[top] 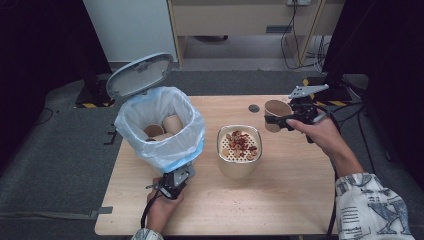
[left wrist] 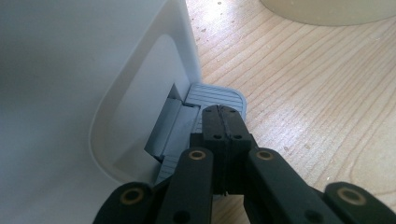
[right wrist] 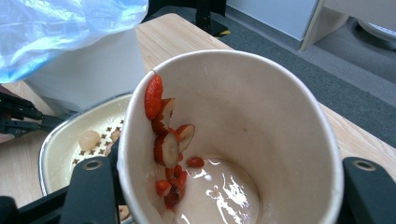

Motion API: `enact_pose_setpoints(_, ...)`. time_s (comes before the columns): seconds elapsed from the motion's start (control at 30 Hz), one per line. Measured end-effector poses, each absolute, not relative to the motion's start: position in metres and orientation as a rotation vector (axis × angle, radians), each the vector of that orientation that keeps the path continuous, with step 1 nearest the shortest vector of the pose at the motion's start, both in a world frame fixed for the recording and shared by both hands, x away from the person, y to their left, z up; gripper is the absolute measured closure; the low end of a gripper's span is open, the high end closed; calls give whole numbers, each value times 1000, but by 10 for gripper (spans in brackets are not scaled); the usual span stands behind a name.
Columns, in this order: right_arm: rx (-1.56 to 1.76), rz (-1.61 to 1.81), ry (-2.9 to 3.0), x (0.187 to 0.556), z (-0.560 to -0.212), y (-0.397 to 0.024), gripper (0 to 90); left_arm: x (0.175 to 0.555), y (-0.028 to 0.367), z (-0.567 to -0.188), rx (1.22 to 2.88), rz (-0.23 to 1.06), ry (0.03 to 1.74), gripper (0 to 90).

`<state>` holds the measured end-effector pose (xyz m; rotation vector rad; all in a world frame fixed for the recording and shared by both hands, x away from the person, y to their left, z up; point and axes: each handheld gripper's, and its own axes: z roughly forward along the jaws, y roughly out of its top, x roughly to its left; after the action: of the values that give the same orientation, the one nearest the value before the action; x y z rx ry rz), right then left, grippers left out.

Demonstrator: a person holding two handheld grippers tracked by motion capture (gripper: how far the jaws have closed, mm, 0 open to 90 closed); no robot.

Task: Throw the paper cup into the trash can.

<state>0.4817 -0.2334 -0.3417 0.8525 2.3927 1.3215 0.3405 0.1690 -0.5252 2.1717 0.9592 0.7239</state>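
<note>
Right tool grips paper cup, left tool presses bin pedal.

Right tool (top: 280,121) clamped on tilted paper cup (top: 276,113) above the desk (top: 290,200), right of the strainer bowl (top: 239,159); fruit slices (right wrist: 169,149) stick inside the cup. Left tool (left wrist: 223,122) fully closed, empty, resting on the pedal (left wrist: 215,97) of the lined bin (top: 160,125), lid (top: 140,75) up.

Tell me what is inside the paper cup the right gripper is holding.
The paper cup holds red fruit slices stuck to its inner wall and pale, milky liquid pooled at the bottom. Anything beneath the liquid is covered, and the cup's near rim hides the lowest part.
</note>
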Motion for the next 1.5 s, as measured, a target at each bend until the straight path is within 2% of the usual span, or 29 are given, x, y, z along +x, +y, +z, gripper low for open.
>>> enact_pose_setpoints(1.5, 810, 1362, 2396, 487, -314, -189, 359, 340, 169, -525, 2164, 721, 964, 894)
